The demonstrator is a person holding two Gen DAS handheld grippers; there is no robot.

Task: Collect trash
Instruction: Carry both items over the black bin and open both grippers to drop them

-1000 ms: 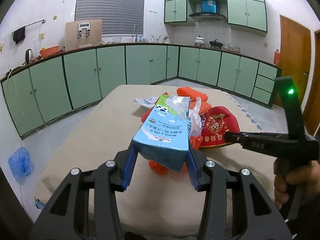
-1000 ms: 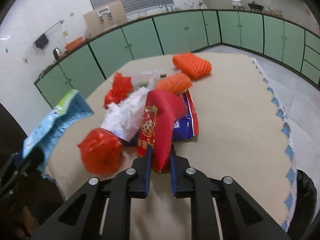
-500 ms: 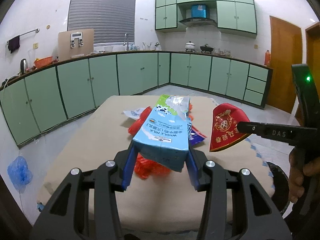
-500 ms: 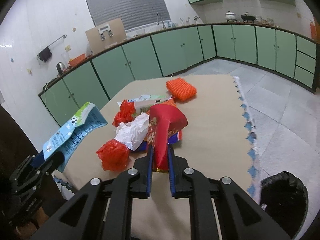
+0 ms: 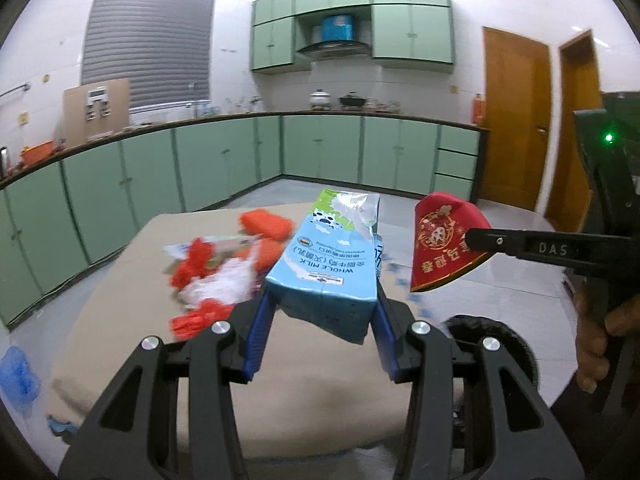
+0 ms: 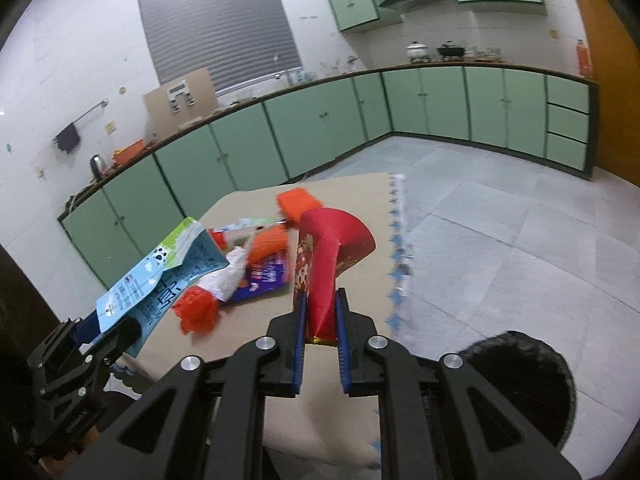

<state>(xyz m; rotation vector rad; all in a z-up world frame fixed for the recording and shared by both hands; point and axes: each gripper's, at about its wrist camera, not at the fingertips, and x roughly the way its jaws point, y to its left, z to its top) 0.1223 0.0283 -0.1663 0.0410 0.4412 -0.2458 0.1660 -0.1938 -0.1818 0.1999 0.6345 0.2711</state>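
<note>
My left gripper [image 5: 320, 320] is shut on a blue whole-milk carton [image 5: 332, 260], held in the air over the table's near edge; it also shows in the right wrist view [image 6: 156, 276]. My right gripper [image 6: 320, 320] is shut on a red and gold packet [image 6: 328, 256], lifted above the table's right side; the packet shows in the left wrist view [image 5: 440, 248]. A black trash bin [image 6: 524, 384] stands on the floor right of the table, below the packet; it also shows in the left wrist view [image 5: 492, 344].
On the beige table [image 6: 360, 208] lie red plastic scraps [image 6: 196, 308], white paper [image 6: 228, 276], a purple wrapper [image 6: 264, 276] and orange foam nets [image 6: 298, 202]. Green cabinets [image 5: 224, 164] line the walls. A blue bag [image 5: 16, 372] lies on the floor at left.
Both grippers have lifted and pulled back towards the table's near right corner with their loads. The bin has come into view under the red packet.
</note>
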